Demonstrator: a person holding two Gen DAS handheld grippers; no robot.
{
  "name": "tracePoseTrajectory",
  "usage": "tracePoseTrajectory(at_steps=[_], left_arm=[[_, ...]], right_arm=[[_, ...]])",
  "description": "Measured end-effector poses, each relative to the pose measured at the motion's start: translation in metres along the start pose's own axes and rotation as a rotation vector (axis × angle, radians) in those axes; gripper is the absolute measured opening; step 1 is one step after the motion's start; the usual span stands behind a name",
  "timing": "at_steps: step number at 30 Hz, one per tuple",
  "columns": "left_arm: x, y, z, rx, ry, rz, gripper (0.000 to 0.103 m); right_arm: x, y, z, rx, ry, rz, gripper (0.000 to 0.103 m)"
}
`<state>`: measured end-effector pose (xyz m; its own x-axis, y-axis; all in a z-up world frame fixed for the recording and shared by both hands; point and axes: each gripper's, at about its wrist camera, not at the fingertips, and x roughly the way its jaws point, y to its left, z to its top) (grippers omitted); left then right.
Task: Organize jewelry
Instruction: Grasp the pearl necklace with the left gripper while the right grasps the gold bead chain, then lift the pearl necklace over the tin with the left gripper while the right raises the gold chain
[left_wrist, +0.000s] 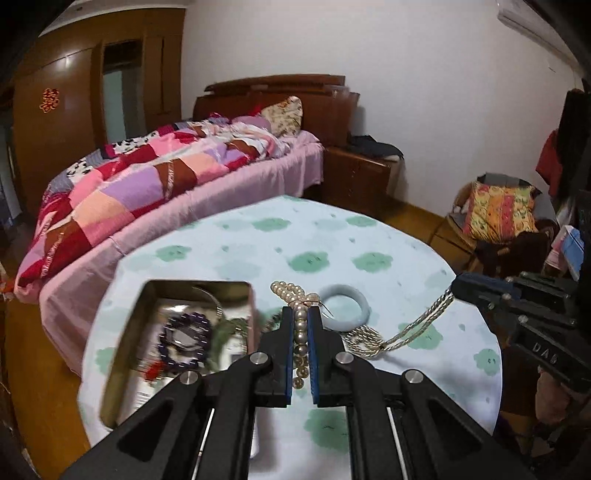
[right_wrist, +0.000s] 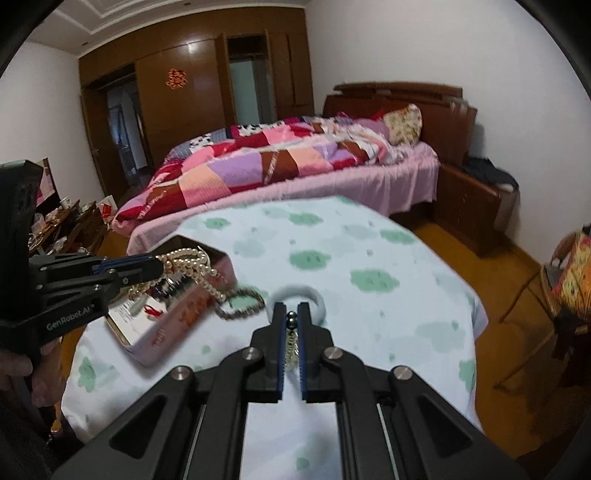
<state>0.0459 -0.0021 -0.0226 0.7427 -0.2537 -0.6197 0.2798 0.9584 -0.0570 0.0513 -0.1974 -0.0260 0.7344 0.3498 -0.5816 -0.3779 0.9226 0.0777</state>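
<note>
The left black two-finger gripper (left_wrist: 301, 314) points forward and downward, its blue-padded fingers (left_wrist: 287, 332) clamped tight on a strand between them. The right black two-finger gripper (right_wrist: 291, 310) takes the same downward slant, fingers (right_wrist: 303, 332) likewise pinched together. A hand (right_wrist: 22, 369) grips the left handle.

On the worktop (left_wrist: 332, 236), the tin (left_wrist: 125, 332) sits to the left with a bead bracelet (left_wrist: 184, 341) inside. The bangle (left_wrist: 345, 306) lies right of the tin, with the chain (left_wrist: 373, 339) nearer the camera. The bed (left_wrist: 155, 184) stands behind the worktop.
</note>
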Motion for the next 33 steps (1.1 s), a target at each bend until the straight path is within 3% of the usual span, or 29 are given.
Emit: tracePoseTrajectory(at_steps=[19,33], left_arm=[[-0.032,0.074,0.002,-0.129,-0.047,0.107,0.006],[-0.045,0.099,-0.001,-0.163,-0.058,0.141,0.006]], right_arm=[[-0.015,0.046,0.059,-0.153,-0.115,-0.004,0.007],[-0.025,0.088,0.084,-0.246,-0.174,0.038,0.007]])
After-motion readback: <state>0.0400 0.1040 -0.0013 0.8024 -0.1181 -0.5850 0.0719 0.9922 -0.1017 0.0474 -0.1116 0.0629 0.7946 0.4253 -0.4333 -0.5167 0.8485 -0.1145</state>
